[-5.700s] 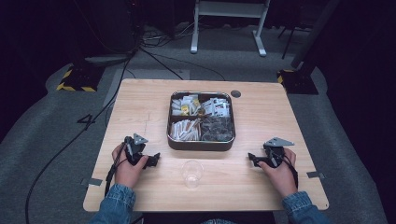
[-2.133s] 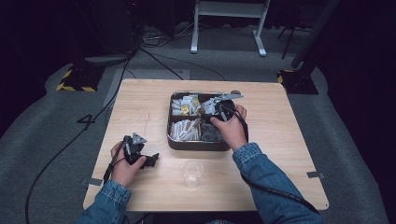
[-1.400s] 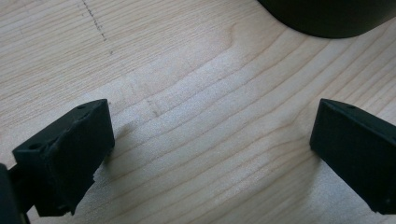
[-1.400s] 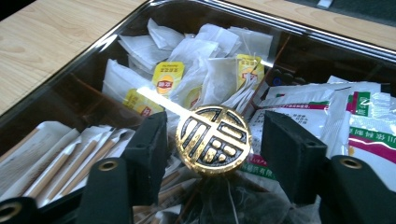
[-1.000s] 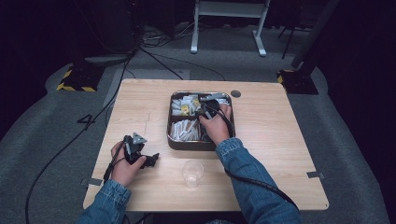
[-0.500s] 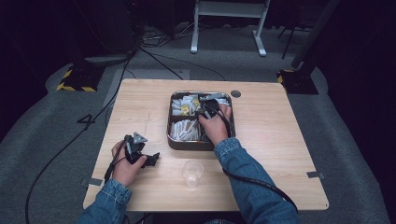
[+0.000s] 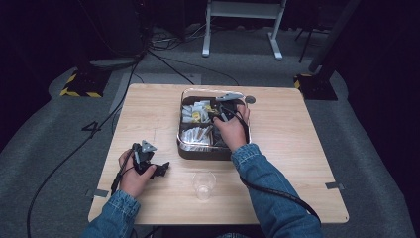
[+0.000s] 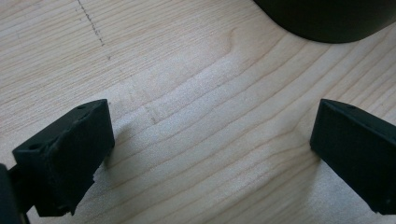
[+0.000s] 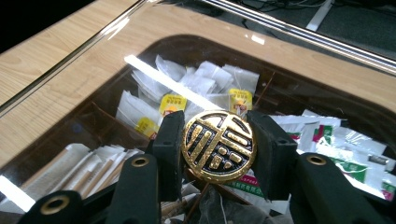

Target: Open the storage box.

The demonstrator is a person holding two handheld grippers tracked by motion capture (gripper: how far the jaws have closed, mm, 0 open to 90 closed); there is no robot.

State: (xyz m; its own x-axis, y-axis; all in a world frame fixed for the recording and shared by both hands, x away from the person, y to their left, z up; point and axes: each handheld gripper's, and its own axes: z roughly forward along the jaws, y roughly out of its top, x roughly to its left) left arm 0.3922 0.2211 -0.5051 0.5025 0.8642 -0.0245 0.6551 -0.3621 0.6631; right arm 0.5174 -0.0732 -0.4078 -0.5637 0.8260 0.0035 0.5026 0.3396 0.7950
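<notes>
- The surface [image 7: 148, 114] is a pale wooden top; a dark box [image 7: 203, 151] with a clear lid [image 9: 93, 60] sits toward its far edge, about midway between the left and right edges.
- Inside the box, compartments hold white sachets [image 9: 205, 77] and paper-wrapped sticks [image 9: 93, 172]; a clear cup [image 7: 204, 185] stands near the near edge, just in front of the box.
- The left gripper [image 7: 148, 163] rests by the near-left corner, its fingers [image 8: 70, 154] wide apart over bare wood, holding nothing.
- The right gripper [image 7: 220, 110] is over the box; its fingers [image 9: 169, 149] are clamped on either side of the round gold-and-black knob [image 9: 218, 145] at the lid's centre.
- The step in hand looks to be lifting the lid by that knob. To do it well, I would keep the squeeze even so the round knob cannot roll out, and raise straight up until the lid's rim clears the box walls.
- Keep the lid level: a tilt could catch an edge and drag the box.
- The free gripper could steady the box's near wall if it starts to shift.
- Carry the lid sideways to bare wood, clear of the cup.
</notes>
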